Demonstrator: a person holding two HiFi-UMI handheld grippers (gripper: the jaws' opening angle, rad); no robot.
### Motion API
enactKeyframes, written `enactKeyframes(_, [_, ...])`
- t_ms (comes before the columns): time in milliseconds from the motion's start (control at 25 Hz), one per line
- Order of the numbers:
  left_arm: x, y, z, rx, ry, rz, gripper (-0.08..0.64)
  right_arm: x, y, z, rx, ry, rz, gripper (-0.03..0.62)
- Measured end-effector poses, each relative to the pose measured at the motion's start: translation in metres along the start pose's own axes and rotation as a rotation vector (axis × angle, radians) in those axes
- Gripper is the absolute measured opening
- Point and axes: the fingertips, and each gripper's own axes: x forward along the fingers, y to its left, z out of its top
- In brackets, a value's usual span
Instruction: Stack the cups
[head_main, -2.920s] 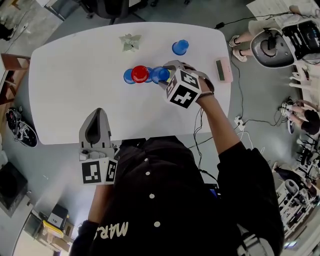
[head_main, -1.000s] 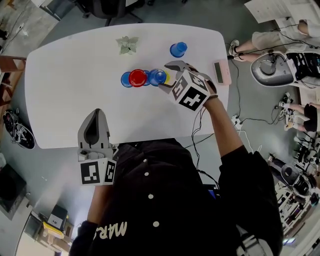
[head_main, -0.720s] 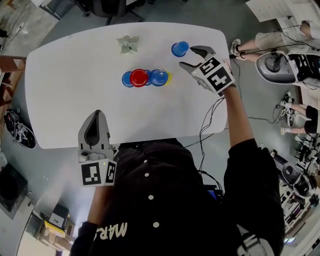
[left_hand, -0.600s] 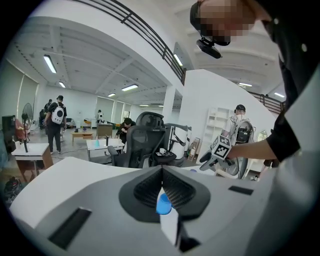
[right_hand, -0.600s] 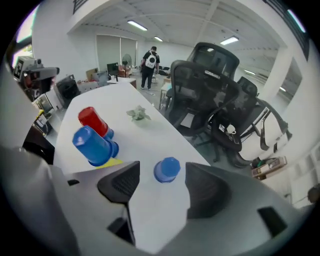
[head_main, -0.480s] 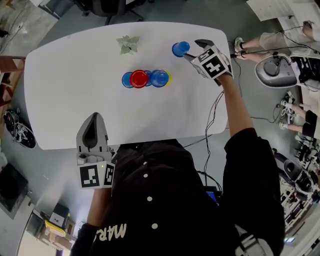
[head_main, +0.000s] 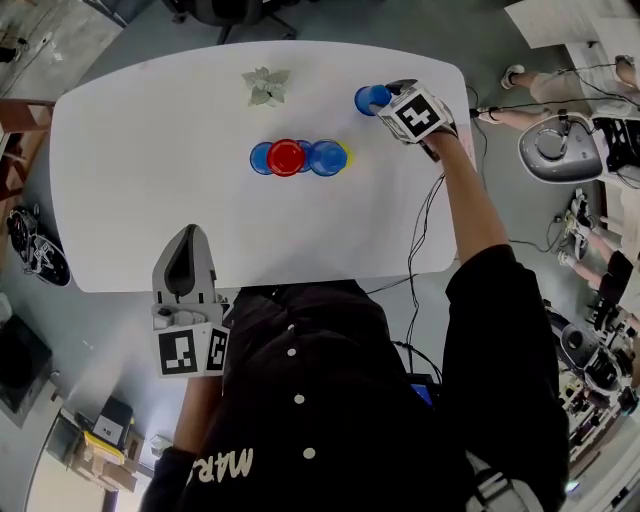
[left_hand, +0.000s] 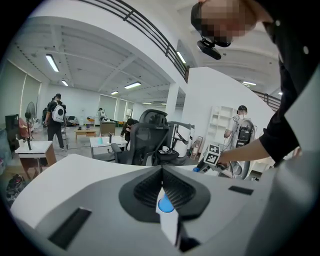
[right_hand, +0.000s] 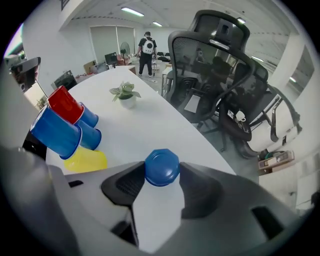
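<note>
Plant (head_main: 266, 86) and cup cluster (head_main: 298, 157) sit near blue cup (head_main: 370, 98)

left gripper (head_main: 187, 235): jaws together, empty, at table's (head_main: 150, 180) near edge, tilted slightly down | right gripper (right_hand: 161, 173): arm stretched to table's far right corner, pointing steeply down, jaws just closing, pads against blue cup (head_main: 367, 98)

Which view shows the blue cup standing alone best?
The right gripper view: the lone blue cup is near, large and sharp. The head view shows it small, from above. In the left gripper view it is too small to make out.
</note>
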Motion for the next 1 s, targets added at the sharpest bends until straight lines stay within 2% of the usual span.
enactKeyframes(240, [0.001, -0.001, 0.003, 0.0, -0.015, -0.009, 0.011, -0.015, 0.002, 0.006, -0.048, -0.01, -0.04, 0.221])
enactKeyframes(360, [0.0, -0.006, 0.005, 0.002, -0.023, -0.017, 0.011, -0.032, 0.008, 0.013, -0.058, -0.029, -0.033, 0.221])
enactKeyframes(600, [-0.003, -0.012, 0.013, 0.004, -0.049, -0.033, 0.011, -0.084, 0.029, 0.034, -0.006, -0.102, -0.017, 0.22])
enactKeyframes(800, [-0.008, -0.016, 0.016, 0.006, -0.066, -0.04, 0.011, -0.136, 0.062, 0.061, -0.068, -0.158, -0.002, 0.219])
enactKeyframes(1000, [-0.011, -0.022, 0.018, 0.009, -0.08, -0.053, 0.011, -0.172, 0.109, 0.086, -0.155, -0.177, 0.065, 0.221])
